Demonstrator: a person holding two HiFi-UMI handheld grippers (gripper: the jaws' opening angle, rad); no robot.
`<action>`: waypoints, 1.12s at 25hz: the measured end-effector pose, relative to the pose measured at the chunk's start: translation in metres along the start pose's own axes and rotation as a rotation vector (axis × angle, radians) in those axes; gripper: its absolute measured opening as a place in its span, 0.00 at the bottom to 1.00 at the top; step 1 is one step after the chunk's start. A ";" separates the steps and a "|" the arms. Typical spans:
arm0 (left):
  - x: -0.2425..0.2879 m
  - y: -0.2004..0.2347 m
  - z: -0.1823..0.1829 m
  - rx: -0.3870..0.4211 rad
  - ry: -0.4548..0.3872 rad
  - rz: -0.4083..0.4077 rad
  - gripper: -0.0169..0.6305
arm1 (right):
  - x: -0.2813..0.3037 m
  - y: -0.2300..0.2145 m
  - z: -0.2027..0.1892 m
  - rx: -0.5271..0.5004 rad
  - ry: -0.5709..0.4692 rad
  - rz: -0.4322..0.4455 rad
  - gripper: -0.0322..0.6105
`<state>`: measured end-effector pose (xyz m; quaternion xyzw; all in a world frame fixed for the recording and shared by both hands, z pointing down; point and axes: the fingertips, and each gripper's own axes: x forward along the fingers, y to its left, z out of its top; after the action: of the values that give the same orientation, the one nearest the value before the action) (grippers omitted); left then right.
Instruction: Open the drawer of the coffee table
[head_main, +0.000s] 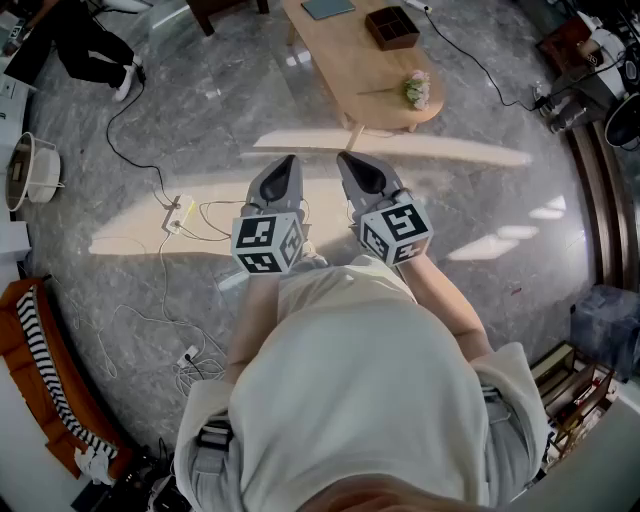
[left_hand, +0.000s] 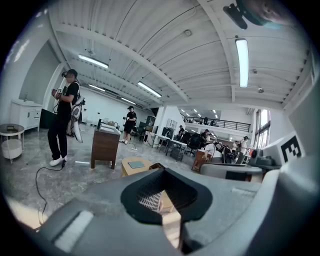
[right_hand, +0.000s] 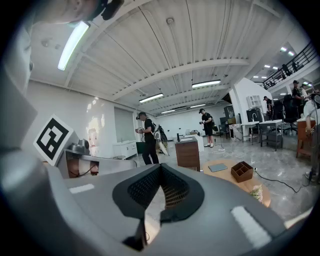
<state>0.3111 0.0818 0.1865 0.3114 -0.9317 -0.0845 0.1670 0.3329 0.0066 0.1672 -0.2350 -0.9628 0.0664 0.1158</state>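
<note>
The light wooden coffee table (head_main: 350, 60) stands on the grey marble floor, well ahead of both grippers. No drawer shows on it from here. It also lies beyond the jaws in the left gripper view as the coffee table (left_hand: 131, 167), and in the right gripper view as the coffee table (right_hand: 235, 182). My left gripper (head_main: 286, 162) and right gripper (head_main: 346, 160) are held side by side in front of the person's body. They point toward the table. Both are shut and empty, with the left gripper (left_hand: 162, 171) and right gripper (right_hand: 159, 166) well short of the table.
On the table lie a dark compartment box (head_main: 392, 27), a flat grey-blue pad (head_main: 327, 8) and a small bunch of flowers (head_main: 417, 90). Cables and a power strip (head_main: 175, 215) cross the floor at left. A dark wooden cabinet (left_hand: 105, 147) and a standing person (left_hand: 62, 120) are beyond.
</note>
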 end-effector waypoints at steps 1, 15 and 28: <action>-0.001 -0.002 0.000 -0.001 -0.001 -0.003 0.02 | -0.001 0.000 0.000 0.000 0.000 0.000 0.05; -0.012 0.014 0.000 0.022 0.010 -0.052 0.02 | 0.004 0.011 -0.006 0.075 -0.038 -0.061 0.05; -0.015 0.047 -0.006 0.024 0.047 -0.119 0.02 | 0.031 0.037 -0.015 0.073 -0.018 -0.091 0.05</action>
<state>0.2987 0.1281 0.2002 0.3700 -0.9083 -0.0760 0.1798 0.3265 0.0544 0.1813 -0.1859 -0.9704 0.0984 0.1185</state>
